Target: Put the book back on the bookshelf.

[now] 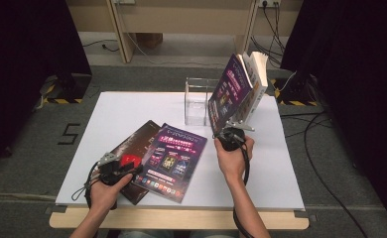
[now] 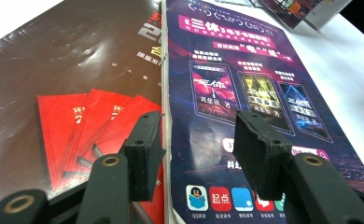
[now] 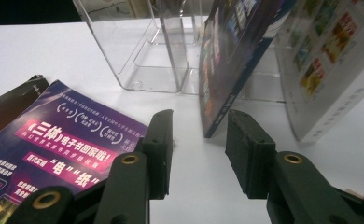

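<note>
Two magazines lie flat on the white table (image 1: 117,111): a dark brown one with red panels (image 1: 134,141) (image 2: 68,70), and a purple one (image 1: 174,158) (image 2: 245,70) overlapping its right edge. My left gripper (image 1: 124,166) (image 2: 196,128) hovers open over the seam between them, with nothing in its jaws. A second purple magazine (image 1: 229,91) (image 3: 231,56) stands tilted against a white book (image 1: 257,84) (image 3: 329,70), just right of a clear acrylic holder (image 1: 197,101) (image 3: 138,51). My right gripper (image 1: 229,134) (image 3: 199,126) is open at that magazine's lower corner. The corner lies in line with the gap, and neither pad presses on it.
The flat purple magazine (image 3: 63,130) reaches to just left of the right gripper. Bare white table lies to the right of the right hand and along the far left. Black curtains flank the table, and cables (image 1: 325,163) run over the floor at the right.
</note>
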